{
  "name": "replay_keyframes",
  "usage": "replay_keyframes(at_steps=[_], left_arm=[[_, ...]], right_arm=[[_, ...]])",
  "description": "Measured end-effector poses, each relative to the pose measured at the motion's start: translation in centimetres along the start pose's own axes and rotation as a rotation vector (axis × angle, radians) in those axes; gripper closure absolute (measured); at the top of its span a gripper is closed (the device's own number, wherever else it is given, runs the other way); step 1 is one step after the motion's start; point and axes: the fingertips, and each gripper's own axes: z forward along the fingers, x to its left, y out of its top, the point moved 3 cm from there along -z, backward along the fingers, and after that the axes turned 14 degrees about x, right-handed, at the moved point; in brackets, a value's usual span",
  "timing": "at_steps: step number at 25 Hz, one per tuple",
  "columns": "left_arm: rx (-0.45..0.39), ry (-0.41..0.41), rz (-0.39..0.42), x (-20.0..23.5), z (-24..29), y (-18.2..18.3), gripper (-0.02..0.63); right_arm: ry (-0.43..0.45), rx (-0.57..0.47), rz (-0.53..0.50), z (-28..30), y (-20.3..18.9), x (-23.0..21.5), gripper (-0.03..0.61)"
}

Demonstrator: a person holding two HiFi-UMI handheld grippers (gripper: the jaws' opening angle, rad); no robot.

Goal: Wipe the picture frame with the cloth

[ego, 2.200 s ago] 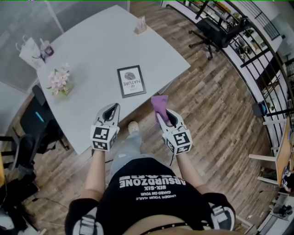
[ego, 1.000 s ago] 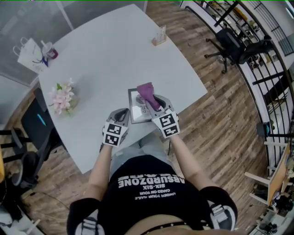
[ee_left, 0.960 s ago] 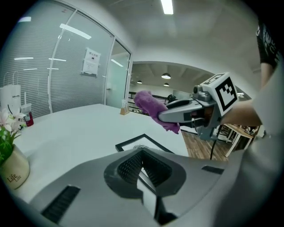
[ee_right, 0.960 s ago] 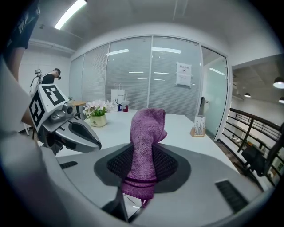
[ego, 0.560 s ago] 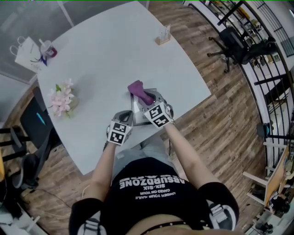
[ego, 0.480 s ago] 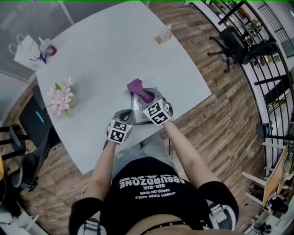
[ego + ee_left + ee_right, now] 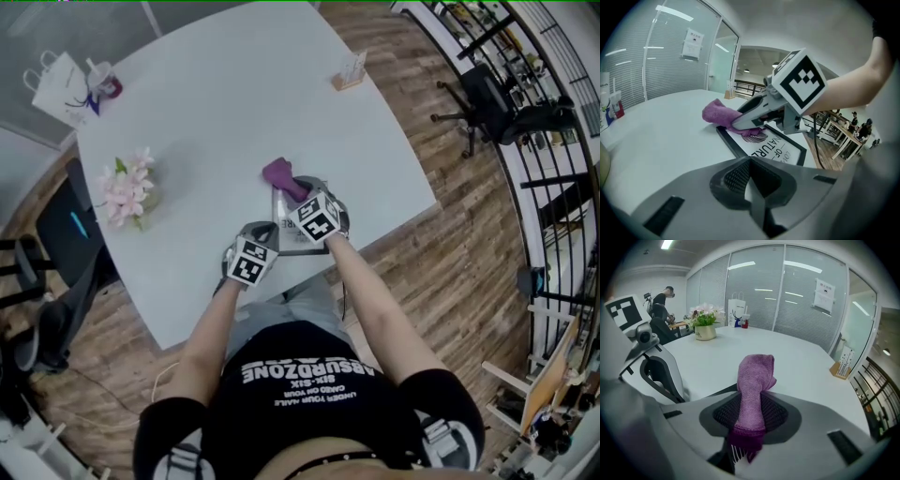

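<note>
The black picture frame [image 7: 302,246] with a white print lies flat on the white table [image 7: 216,103], near its front edge. My right gripper [image 7: 294,191] is shut on the purple cloth [image 7: 280,175] and holds it down on the frame's far left corner. In the left gripper view the cloth [image 7: 719,114] bunches over that corner of the frame [image 7: 780,151]. The cloth [image 7: 754,380] sticks out forward between the right jaws. My left gripper [image 7: 262,234] is shut on nothing, beside the frame's near left side.
A pot of pink flowers [image 7: 125,187] stands at the table's left. A white paper bag [image 7: 62,73] and a small bottle are at the far left corner, a wooden card holder [image 7: 351,73] at the far right. Office chairs [image 7: 492,98] stand on the wooden floor.
My right gripper carried the cloth from over the floor onto the frame and slid it to the far left corner. The left gripper closed in on the frame's near left side.
</note>
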Motion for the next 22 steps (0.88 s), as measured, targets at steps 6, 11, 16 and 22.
replay_keyframes(at_steps=[6,11,16,22], left_arm=[[-0.008,-0.033,-0.070,0.3,0.0,0.1,0.598],[-0.008,0.001,-0.013,0.1,0.0,0.1,0.598],[0.003,0.039,-0.003,-0.1,0.1,0.1,0.598],[0.004,0.034,-0.011,0.0,0.1,0.1,0.598]], right_arm=[[0.013,0.017,0.005,0.8,0.3,0.0,0.445],[0.018,0.016,-0.008,0.9,0.5,0.1,0.445],[0.018,0.015,-0.023,0.8,0.3,0.3,0.446],[0.046,-0.006,-0.005,0.5,-0.7,1.2,0.448]])
